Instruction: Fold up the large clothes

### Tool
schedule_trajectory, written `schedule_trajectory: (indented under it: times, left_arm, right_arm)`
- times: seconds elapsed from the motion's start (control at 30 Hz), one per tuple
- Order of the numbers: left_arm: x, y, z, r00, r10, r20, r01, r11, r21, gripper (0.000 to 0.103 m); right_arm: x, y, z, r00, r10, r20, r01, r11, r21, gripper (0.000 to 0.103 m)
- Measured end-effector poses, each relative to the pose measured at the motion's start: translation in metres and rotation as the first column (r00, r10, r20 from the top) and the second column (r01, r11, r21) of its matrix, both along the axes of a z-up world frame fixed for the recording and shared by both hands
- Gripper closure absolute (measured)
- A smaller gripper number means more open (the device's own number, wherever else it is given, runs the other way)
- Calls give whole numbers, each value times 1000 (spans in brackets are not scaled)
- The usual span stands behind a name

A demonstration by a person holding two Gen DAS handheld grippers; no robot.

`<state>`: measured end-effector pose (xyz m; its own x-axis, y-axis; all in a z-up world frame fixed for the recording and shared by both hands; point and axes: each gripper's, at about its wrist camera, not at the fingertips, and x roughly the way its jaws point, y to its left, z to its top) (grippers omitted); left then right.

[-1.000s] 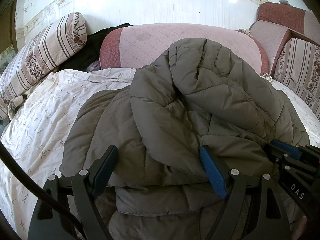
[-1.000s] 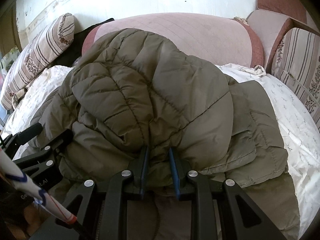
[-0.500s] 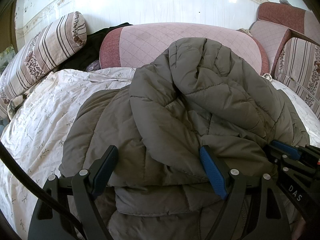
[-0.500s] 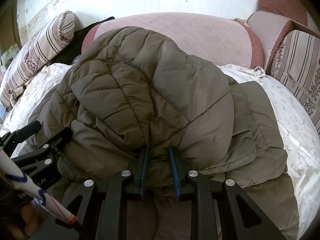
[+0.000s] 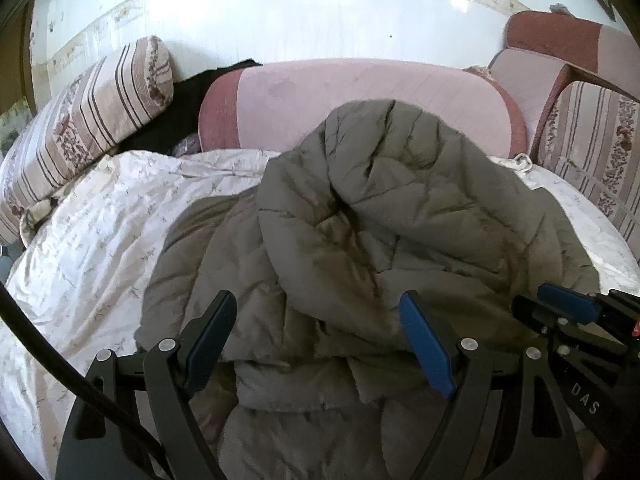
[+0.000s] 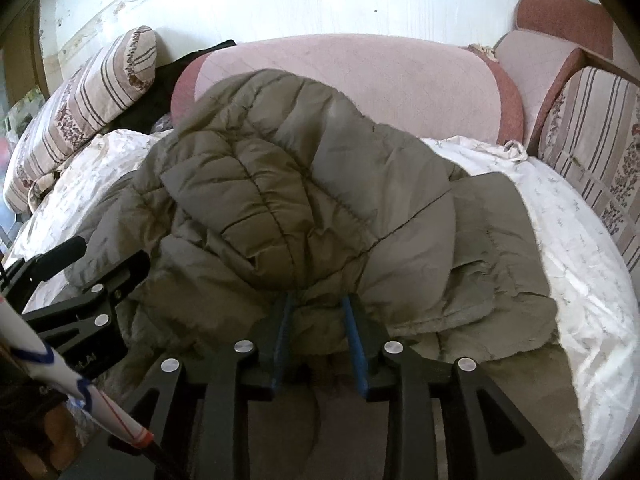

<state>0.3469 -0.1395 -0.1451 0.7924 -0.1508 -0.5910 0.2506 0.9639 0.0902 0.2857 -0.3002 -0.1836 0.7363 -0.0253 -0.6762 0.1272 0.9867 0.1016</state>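
An olive quilted puffer jacket (image 5: pixel 400 220) lies heaped on the bed, its upper part doubled over toward me. My left gripper (image 5: pixel 316 300) stands open and wide over the jacket's near edge, and its blue pads do not press the fabric. My right gripper (image 6: pixel 318 308) has a bunched fold of the jacket (image 6: pixel 300 200) between its pads; its jaws are opening, and the fabric still fills the gap. Each gripper shows in the other's view: the right gripper (image 5: pixel 560 304) at the right edge, the left gripper (image 6: pixel 104 264) at the left.
A white floral bedcover (image 5: pixel 100 240) lies under the jacket. A pink cushion (image 5: pixel 360 100) stands behind it against the wall. A striped pillow (image 5: pixel 92 120) is at the left, a striped cushion (image 5: pixel 592 140) at the right. Dark clothing (image 5: pixel 188 96) lies at the back left.
The right gripper's jaws have spread a little apart around the jacket fold. The left gripper and the rest of the jacket have stayed where they were.
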Motion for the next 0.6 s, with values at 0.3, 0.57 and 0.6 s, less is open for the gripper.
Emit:
schedule_trajectory:
  times: [0.3,0.57,0.6]
  left_arm:
    - [-55,15,19,1000,-7,22,8,1000,-10,20]
    - [-124,34,4,998,62,-23,-61,997,47,20]
    - [-134,38,-1,997,70,-40,-68,996,49,20]
  right_arm:
    - [-52,-2,16,1000,15,5,-15,1000,-1,68]
    - [-123,-7,12,999,-23,-27,25,997,70,66]
    - [-130,-5,10,999,-20,-34,22,997,73,66]
